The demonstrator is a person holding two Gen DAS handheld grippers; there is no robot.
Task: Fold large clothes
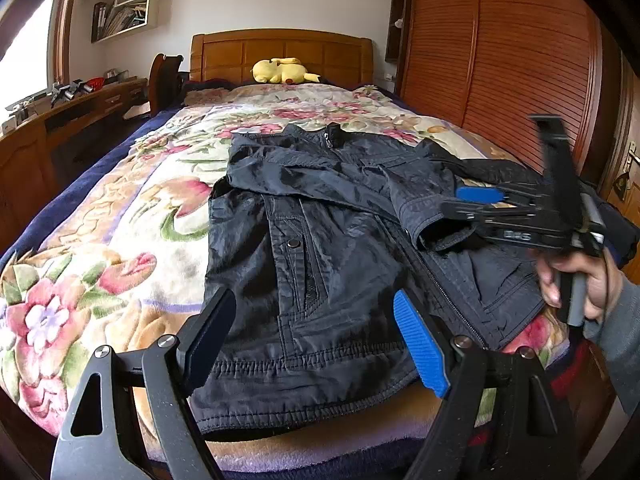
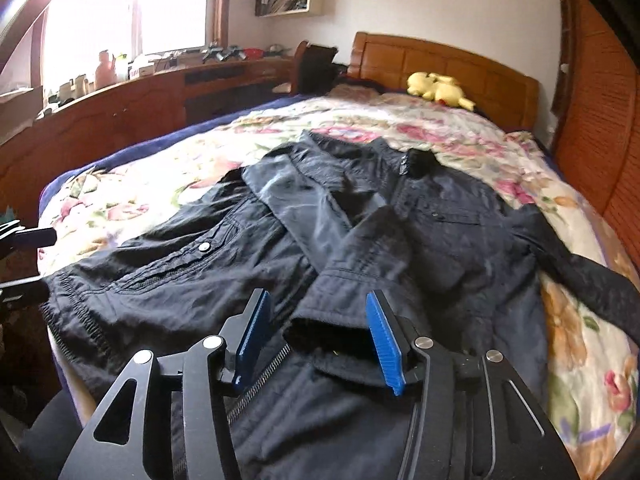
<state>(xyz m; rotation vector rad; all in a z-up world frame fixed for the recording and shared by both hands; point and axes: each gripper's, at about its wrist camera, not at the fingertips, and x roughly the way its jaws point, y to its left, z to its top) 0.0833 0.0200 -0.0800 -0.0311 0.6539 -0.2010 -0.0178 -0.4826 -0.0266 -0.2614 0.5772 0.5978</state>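
Note:
A dark navy jacket (image 1: 320,240) lies face up on the bed with its collar toward the headboard. One sleeve is folded across the chest, its cuff (image 1: 424,216) near the zipper. My left gripper (image 1: 320,336) is open and empty, hovering over the jacket's hem. My right gripper (image 2: 316,336) is open around the sleeve cuff (image 2: 332,312), with its jaws apart on either side. The right gripper also shows in the left wrist view (image 1: 468,200), held by a hand. The jacket's other sleeve (image 2: 592,280) trails off to the right.
The floral blanket (image 1: 120,220) covers the bed. A yellow plush toy (image 1: 280,70) lies by the wooden headboard. A wooden desk (image 1: 60,120) runs along the left. A louvred wardrobe (image 1: 500,60) stands close on the right.

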